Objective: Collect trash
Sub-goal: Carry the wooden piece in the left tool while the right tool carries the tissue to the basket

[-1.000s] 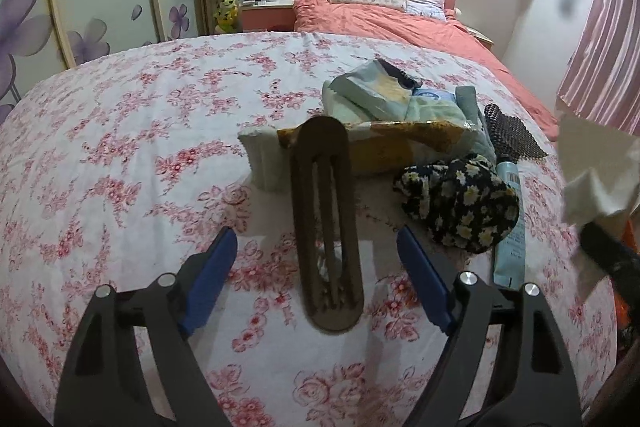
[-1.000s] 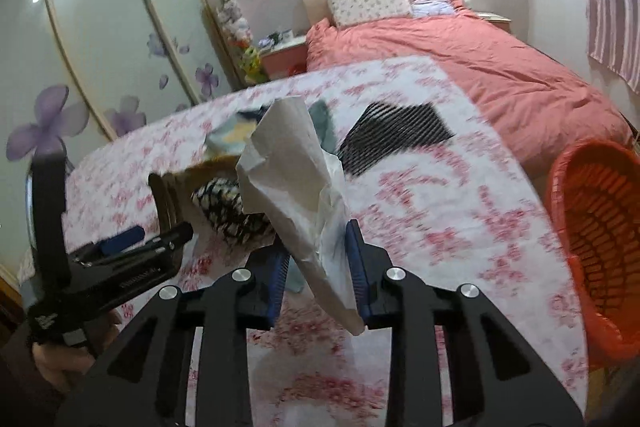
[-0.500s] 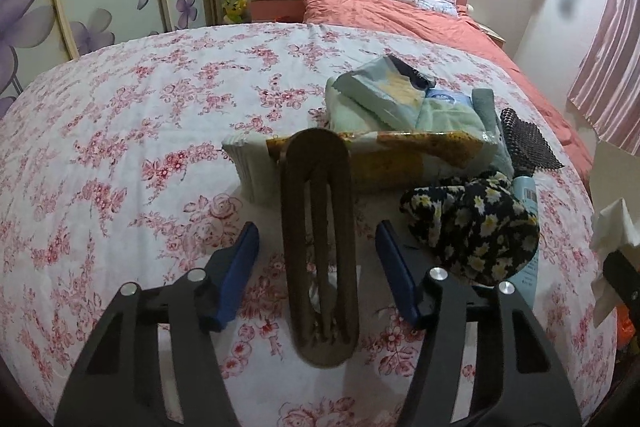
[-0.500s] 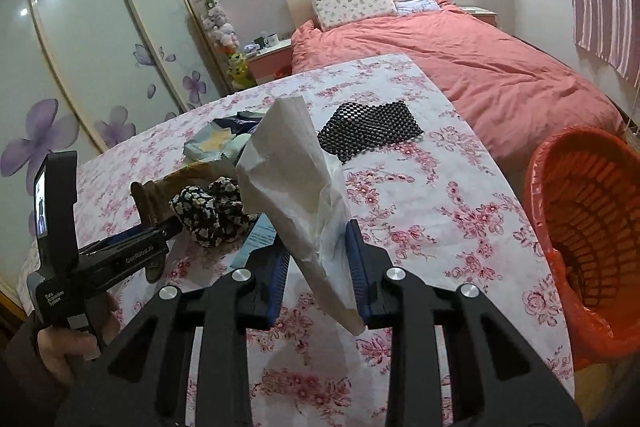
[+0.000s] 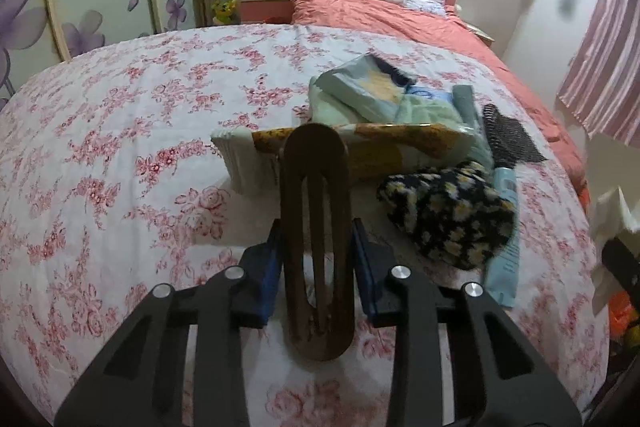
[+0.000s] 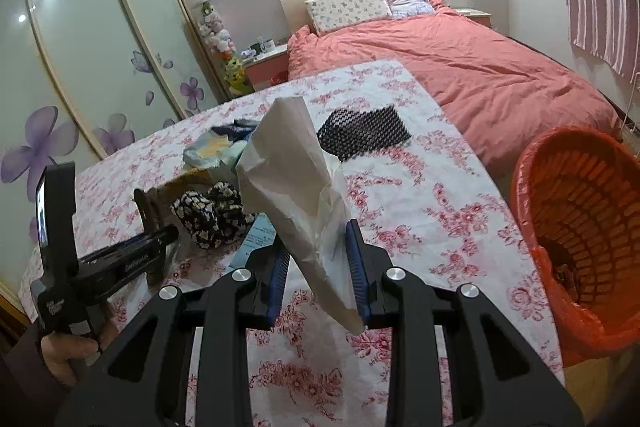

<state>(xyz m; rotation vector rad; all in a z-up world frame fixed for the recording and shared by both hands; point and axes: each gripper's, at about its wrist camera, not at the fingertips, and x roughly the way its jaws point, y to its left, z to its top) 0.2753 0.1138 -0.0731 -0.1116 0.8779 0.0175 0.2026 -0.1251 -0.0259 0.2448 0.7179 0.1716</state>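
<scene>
A brown oval slotted clip [image 5: 314,163] lies on the floral-clothed table [image 5: 120,131], reaching towards the camera in the left wrist view. My left gripper [image 5: 316,227] is closing around it, and its blue pads [image 5: 272,259] touch both long sides. In the right wrist view my right gripper [image 6: 316,243] is shut on a crumpled white paper [image 6: 288,163] held up above the table. An orange basket [image 6: 592,211] with an orange liner stands to the right of it, below the table edge. The left gripper [image 6: 160,235] also shows at the lower left, with a hand on its handle.
Beyond the clip lie a yellow snack packet [image 5: 400,147], a black floral cloth [image 5: 448,211], a light blue packet [image 5: 504,263], a black mesh piece [image 5: 508,135] and pale green bags [image 5: 368,95]. A bed with a pink cover [image 6: 480,67] lies behind the table.
The left jaws have drawn in from wide apart until the pads meet the clip's sides. The right gripper keeps its hold on the paper, and more of the basket has come into its view.
</scene>
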